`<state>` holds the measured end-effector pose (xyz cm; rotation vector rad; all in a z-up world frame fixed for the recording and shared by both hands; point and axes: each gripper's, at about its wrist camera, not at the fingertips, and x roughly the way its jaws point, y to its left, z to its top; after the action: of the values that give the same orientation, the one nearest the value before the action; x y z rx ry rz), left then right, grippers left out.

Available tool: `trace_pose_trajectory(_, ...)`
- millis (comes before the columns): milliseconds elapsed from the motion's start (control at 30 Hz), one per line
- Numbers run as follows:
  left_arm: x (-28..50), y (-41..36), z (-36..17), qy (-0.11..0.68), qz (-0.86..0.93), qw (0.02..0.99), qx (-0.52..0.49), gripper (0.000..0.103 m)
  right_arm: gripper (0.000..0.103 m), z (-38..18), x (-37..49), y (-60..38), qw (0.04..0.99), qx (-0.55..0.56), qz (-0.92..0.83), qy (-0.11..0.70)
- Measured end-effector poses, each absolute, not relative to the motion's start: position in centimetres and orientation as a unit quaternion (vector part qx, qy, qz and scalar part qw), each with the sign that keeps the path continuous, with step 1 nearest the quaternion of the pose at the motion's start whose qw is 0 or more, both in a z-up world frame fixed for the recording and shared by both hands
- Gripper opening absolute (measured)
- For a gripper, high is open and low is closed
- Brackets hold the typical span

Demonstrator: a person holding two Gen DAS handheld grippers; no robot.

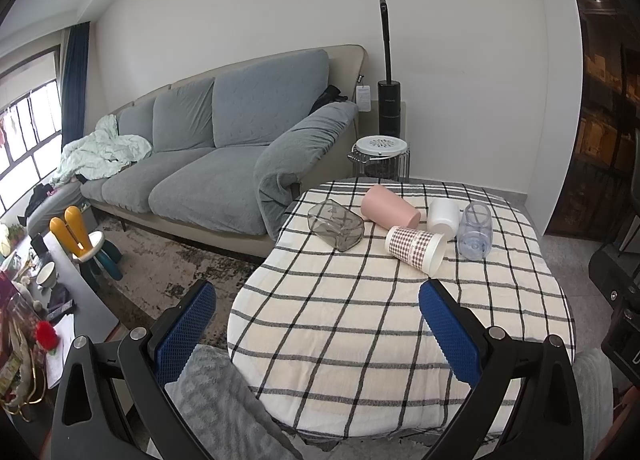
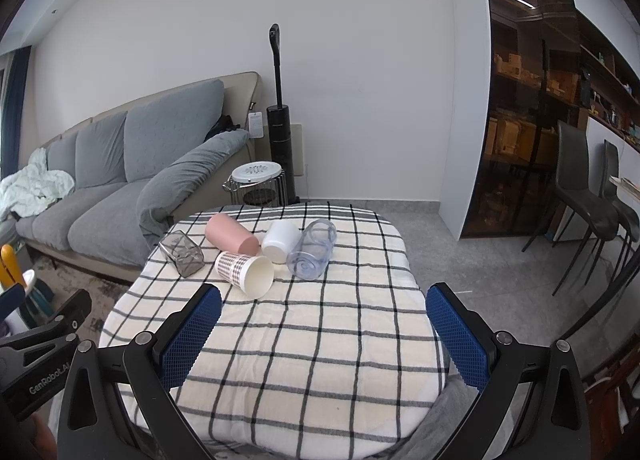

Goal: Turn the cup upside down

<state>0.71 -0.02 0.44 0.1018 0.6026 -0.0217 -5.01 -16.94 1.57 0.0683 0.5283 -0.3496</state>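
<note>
Five cups on their sides at far end of checked tablecloth (image 2: 280, 340): smoky square cup (image 2: 182, 253), pink cup (image 2: 231, 240), patterned cup (image 2: 244, 268), white cup (image 2: 280, 246), clear cup (image 2: 312, 254). Left gripper (image 1: 318, 330) and right gripper (image 2: 323, 334) spread wide, empty. Dining chairs (image 2: 580, 196) visible from right wrist only; yellow stool (image 1: 80, 236) fully from left.

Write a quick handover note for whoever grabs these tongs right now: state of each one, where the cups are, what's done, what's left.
Left tongs: open, empty, short of the cups.
Right tongs: open, empty, also short of them.
Five cups lie on their sides at the far end of the checked tablecloth: grey square cup, pink cup, checked paper cup, white cup, clear cup.
Done: nothing; none stands upside down.
Left: grip a cup and set it mouth down.
</note>
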Motion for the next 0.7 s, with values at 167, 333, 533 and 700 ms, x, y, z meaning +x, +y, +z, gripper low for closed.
trace_pose_trajectory(167, 2.7, 0.4, 0.8, 0.297, 0.001, 0.954, 0.041, 0.103, 0.102, 1.9, -2.4, -16.9, 0.951, 0.026, -0.161, 0.262)
trace_pose_trajectory(333, 5.8, 1.5, 0.7, 0.303, 0.023, 0.952, 0.031, 0.103, 0.102, 2.6, 1.4, -16.0, 0.953, 0.009, -0.142, 0.267)
trace_pose_trajectory(533, 10.7, 3.8, -0.7, 0.311, 0.073, 0.948, 0.015, 0.103, 0.102, 1.8, 8.5, -14.0, 0.949, -0.011, -0.094, 0.300)
trace_pose_trajectory(700, 15.2, 6.3, -3.1, 0.329, 0.115, 0.937, -0.007, 0.103, 0.102, -1.1, 16.1, -10.3, 0.937, -0.057, -0.034, 0.343)
